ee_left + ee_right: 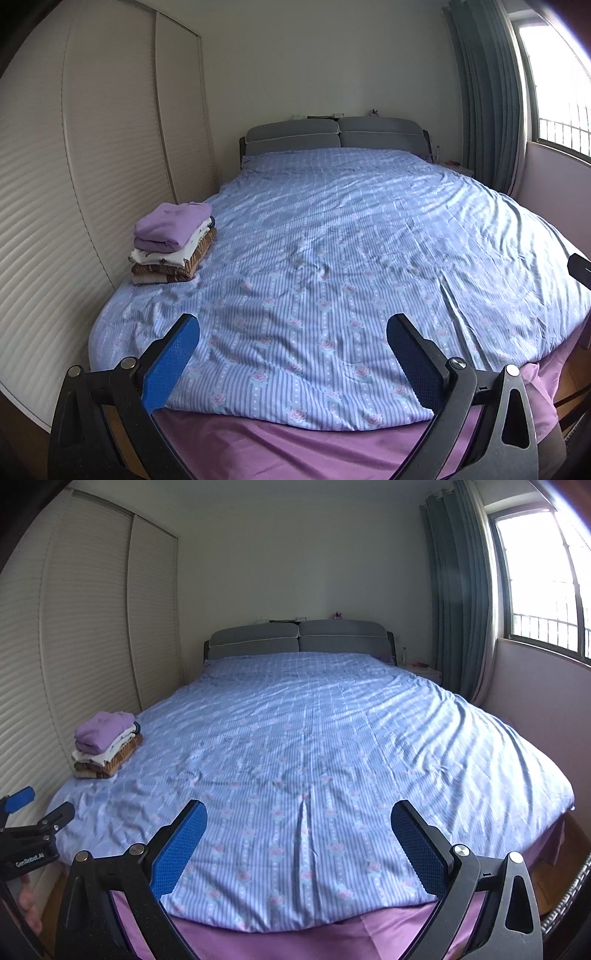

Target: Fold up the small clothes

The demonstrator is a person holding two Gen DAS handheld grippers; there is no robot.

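Bedroom with a big bed filling most of the left wrist view, blue striped floral cover on top and a purple sheet peeking out at the foot. Over at the left edge of the cover sits the pile of folded clothes: purple piece on top, white one under it, brown knit at the bottom. It's parked beside the louvered wardrobe doors, I'd guess to keep the middle of the bed free for folding. Left gripper hangs over the foot of the bed, fingers spread wide with nothing between them. Grey headboard at the far end, curtain and window on the right.

Right wrist view is much the same angle, shifted a bit. Right gripper is also spread wide and empty, pointing up the bed. The pile shows far left, well apart from both grippers. At the left edge you can see the other gripper and a bit of the person's hand.

No loose garment anywhere on the cover (so maybe the folding's done, or the next piece is out of sight). Nothing's in the way on the bed.
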